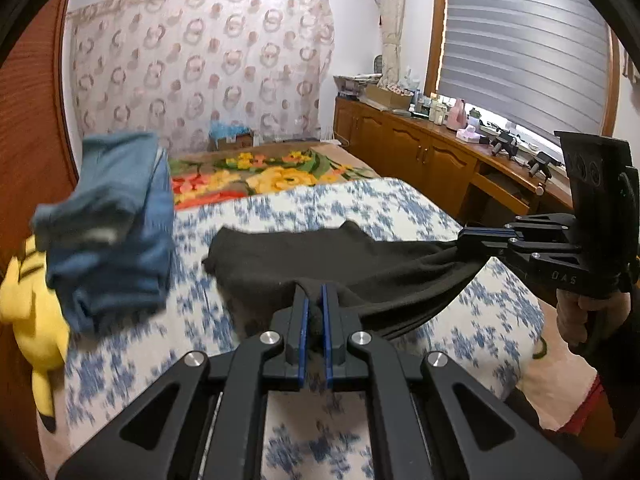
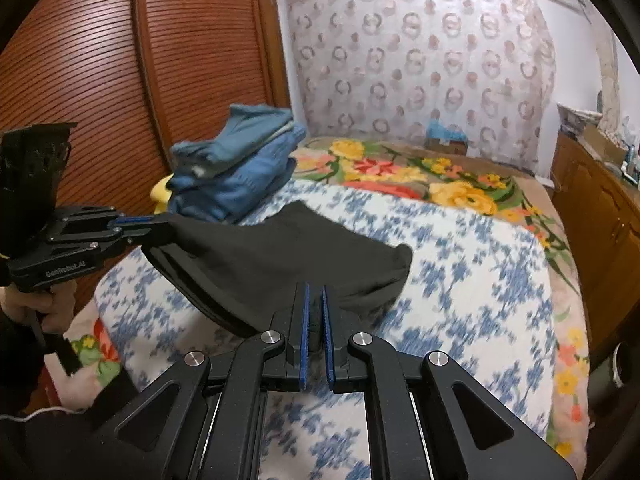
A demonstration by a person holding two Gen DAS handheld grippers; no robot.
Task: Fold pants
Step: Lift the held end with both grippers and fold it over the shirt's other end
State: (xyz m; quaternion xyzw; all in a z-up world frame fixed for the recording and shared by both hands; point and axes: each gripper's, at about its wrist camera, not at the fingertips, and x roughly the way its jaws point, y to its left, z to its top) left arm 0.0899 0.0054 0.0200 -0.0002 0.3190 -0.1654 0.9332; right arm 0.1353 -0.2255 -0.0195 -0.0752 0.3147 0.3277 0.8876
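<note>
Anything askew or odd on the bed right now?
Nothing damaged. The blue stack at the bed's far left looks lopsided, its top piece rumpled. The black pants hang between both shut grippers, far end resting flat.

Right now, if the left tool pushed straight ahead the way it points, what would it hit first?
The black pants it already grips, draped ahead of the left tool; beneath them lies the blue-flowered bedspread. Depth is uncertain.

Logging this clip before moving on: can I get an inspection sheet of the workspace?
Surface: bed with blue-flowered quilt, floral blanket behind.
Job's things: black pants, near edge lifted, far end on the quilt.
Clutter: blue clothes pile, yellow plush toy.
Grippers: left gripper and right gripper both shut on the pants.
Cables: white cord near the sleeve.
Surroundings: wooden wardrobe, cluttered cabinet, window blind.
</note>
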